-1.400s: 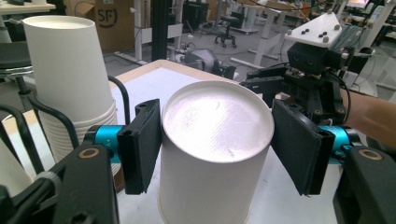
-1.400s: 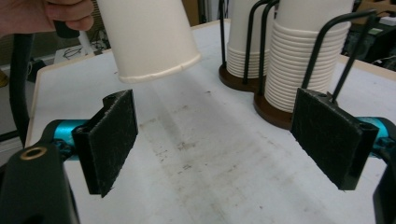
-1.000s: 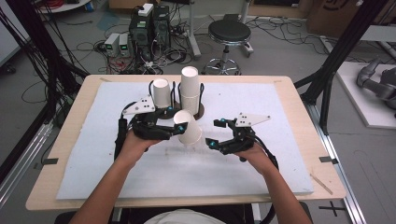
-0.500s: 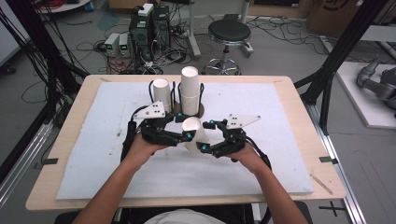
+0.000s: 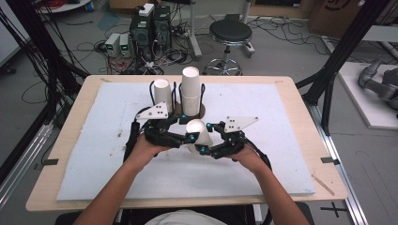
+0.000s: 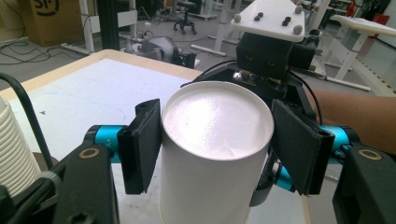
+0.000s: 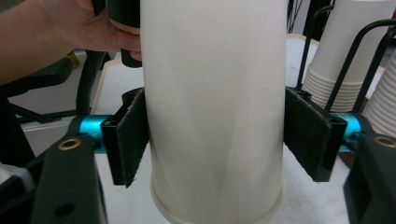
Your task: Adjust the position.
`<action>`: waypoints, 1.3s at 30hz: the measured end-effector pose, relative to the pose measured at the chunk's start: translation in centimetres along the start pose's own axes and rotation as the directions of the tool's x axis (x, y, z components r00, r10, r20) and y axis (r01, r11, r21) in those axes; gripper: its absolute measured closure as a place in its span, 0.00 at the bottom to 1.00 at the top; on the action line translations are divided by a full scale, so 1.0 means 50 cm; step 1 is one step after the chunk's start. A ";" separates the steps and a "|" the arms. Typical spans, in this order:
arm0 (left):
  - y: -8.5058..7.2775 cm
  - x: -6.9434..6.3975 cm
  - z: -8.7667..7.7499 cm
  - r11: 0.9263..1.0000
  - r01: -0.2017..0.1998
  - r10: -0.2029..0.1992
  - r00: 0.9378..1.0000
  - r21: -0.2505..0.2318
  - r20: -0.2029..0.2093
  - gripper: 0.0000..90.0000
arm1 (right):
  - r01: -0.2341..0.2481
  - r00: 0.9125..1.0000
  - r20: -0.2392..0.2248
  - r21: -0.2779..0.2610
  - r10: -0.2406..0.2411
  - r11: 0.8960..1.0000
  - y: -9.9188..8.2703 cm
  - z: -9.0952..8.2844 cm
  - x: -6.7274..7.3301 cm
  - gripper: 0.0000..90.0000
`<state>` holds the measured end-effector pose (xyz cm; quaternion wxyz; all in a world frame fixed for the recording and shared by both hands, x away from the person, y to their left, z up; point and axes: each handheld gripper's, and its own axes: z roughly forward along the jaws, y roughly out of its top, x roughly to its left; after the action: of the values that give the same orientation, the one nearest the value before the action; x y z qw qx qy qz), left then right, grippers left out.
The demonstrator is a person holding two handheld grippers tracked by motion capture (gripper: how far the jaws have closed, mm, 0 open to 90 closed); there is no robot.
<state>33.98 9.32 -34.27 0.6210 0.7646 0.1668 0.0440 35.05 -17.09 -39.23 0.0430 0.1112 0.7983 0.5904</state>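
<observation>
a white paper cup (image 5: 197, 133) is held bottom-up above the middle of the white mat (image 5: 281, 140), between the person's two grippers, with its closed base facing the high camera. the left gripper (image 5: 180, 137) comes at it from the left and the right gripper (image 5: 206, 146) from the right, so the two tools meet around the one cup.

in the left gripper view the cup (image 6: 212, 154) sits between the two black pads, base end near the camera; the pads (image 6: 142, 144) are drawn in narrow against its wall and clamp it near the base. in the right gripper view the cup (image 7: 215, 107) stands as a tall white cylinder with its rolled rim at the bottom. the right gripper's jaws have just been closing with the cup between them: the left pad (image 7: 130, 140) lies against the cup's wall, while the other pad looks to be at the wall or just off it, and whether it presses cannot be told.

behind the grippers, toward the far edge of the mat, a dark wire holder (image 5: 176, 101) carries two stacks of white paper cups: a shorter stack (image 5: 162, 93) on the left and a taller stack (image 5: 191, 89) on the right. the mat lies on a wooden table (image 5: 324, 154). the person's forearms enter from the near side.
</observation>
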 end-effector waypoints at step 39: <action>-0.014 0.019 -0.014 0.999 0.018 -0.016 0.999 -0.047 0.048 0.39 | 0.014 1.000 -0.006 0.042 -0.013 0.999 0.016 -0.006 0.001 0.21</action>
<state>34.53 10.36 -34.91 0.6431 0.7491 0.1571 0.0244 35.07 -17.15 -38.36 0.0425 0.1050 0.8114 0.5734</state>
